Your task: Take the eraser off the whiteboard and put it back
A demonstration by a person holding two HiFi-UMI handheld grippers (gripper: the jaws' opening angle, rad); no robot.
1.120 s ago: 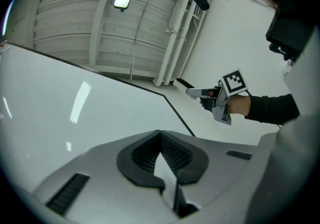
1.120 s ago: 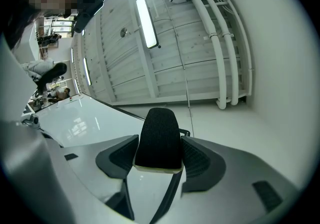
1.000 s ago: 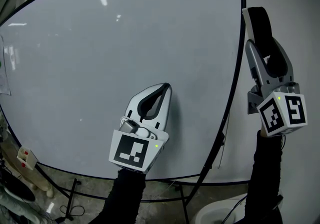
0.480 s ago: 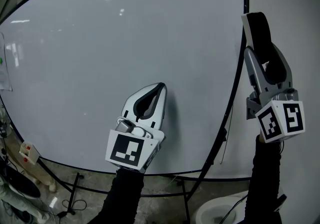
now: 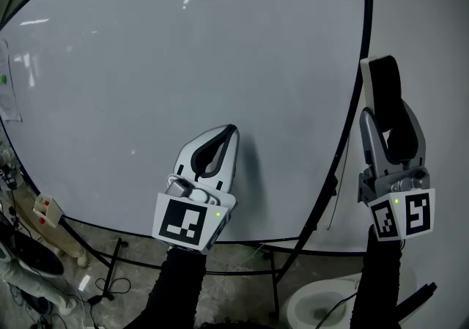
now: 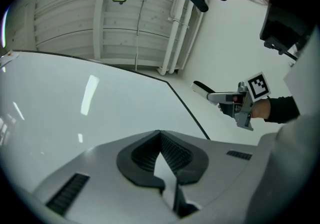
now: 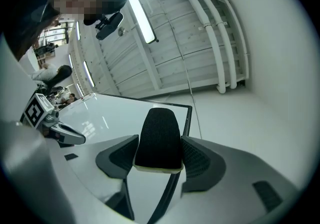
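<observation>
The eraser point(image 5: 384, 82), black felt on a white base, sticks up out of my right gripper point(image 5: 386, 111), whose jaws are shut on its sides. It hangs just right of the whiteboard's black frame point(image 5: 353, 122), off the board. In the right gripper view the eraser point(image 7: 159, 138) fills the gap between the pads of the right gripper point(image 7: 159, 149). My left gripper point(image 5: 229, 131) is shut and holds nothing. It points at the lower middle of the whiteboard point(image 5: 183, 49), and its tips point(image 6: 160, 135) meet in the left gripper view. That view also shows the eraser point(image 6: 200, 87) past the board's edge.
A white wall point(image 5: 425, 27) lies right of the board. Below it are the stand's black legs point(image 5: 117, 269), a power strip point(image 5: 45, 210), cables and a white bowl-like fixture point(image 5: 319, 305). A paper sheet point(image 5: 6, 93) hangs at the board's left edge.
My right gripper has sunk with the eraser, staying right of the board's frame. The left gripper has dropped a little too. Both jaws stand as before.
</observation>
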